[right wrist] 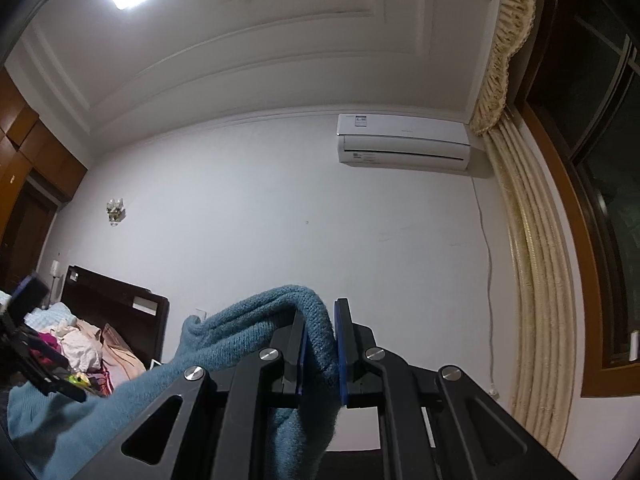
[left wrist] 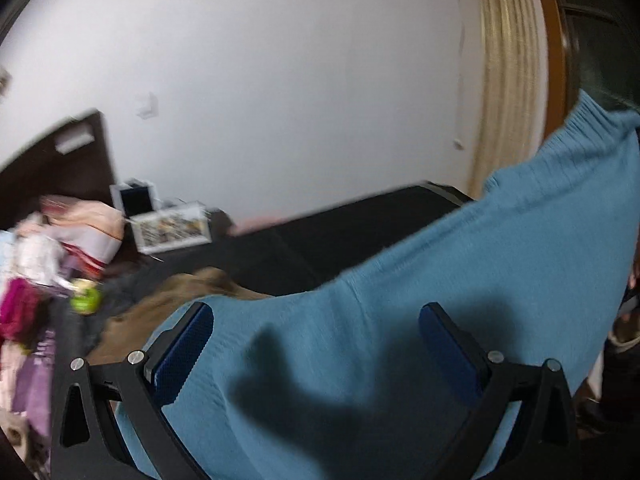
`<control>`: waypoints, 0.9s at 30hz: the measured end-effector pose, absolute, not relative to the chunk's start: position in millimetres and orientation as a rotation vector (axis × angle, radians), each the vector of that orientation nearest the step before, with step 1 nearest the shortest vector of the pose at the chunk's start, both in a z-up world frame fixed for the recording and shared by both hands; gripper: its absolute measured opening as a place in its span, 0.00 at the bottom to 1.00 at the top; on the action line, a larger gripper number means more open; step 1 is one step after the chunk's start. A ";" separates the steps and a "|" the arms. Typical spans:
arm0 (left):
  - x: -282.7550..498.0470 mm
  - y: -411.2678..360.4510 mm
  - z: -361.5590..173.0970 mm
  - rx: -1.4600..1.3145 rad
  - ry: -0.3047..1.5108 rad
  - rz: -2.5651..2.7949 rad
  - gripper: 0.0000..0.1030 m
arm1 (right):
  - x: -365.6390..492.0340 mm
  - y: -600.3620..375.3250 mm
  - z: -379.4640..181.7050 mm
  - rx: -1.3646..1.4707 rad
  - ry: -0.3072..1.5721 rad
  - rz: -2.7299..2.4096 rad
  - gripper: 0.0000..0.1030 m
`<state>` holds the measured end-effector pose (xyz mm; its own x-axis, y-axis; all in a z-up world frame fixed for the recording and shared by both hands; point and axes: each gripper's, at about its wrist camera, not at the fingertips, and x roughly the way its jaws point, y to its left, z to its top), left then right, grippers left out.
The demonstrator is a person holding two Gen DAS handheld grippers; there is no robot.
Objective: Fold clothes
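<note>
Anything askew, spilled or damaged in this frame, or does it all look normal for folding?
Nothing damaged or spilled. The blue knitted sweater is bunched between the right gripper pads; the left gripper is open above it. The heap of mixed clothes on the bed looks untidy.

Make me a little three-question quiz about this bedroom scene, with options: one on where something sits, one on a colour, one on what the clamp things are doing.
1. Where is the air conditioner?
A. On the floor
B. High on the wall beside the curtain
C. On the bed

2. What colour is the knitted sweater?
A. Blue
B. Red
C. Yellow

3. How does the right gripper stand?
A. Wide open, nothing in it
B. Shut on a green toy
C. Shut on a fold of the sweater

Answers: 1 B, it hangs just under the ceiling; 2 A, the knit is light blue in both views; 3 C, the fingers pinch the fabric between them.
</note>
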<state>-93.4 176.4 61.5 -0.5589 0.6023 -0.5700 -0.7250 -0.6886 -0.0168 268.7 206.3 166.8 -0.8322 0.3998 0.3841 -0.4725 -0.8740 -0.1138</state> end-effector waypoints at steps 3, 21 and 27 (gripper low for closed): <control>-99.4 194.7 50.2 -0.748 0.308 2.167 1.00 | 273.6 217.2 162.8 0.479 -0.256 2.616 0.12; -76.5 318.8 -45.5 -0.896 0.446 1.696 1.00 | 260.5 264.7 151.2 0.360 -0.238 2.593 0.12; -86.9 337.1 -64.1 -0.999 0.416 1.575 1.00 | 255.9 277.9 148.3 0.328 -0.230 2.604 0.12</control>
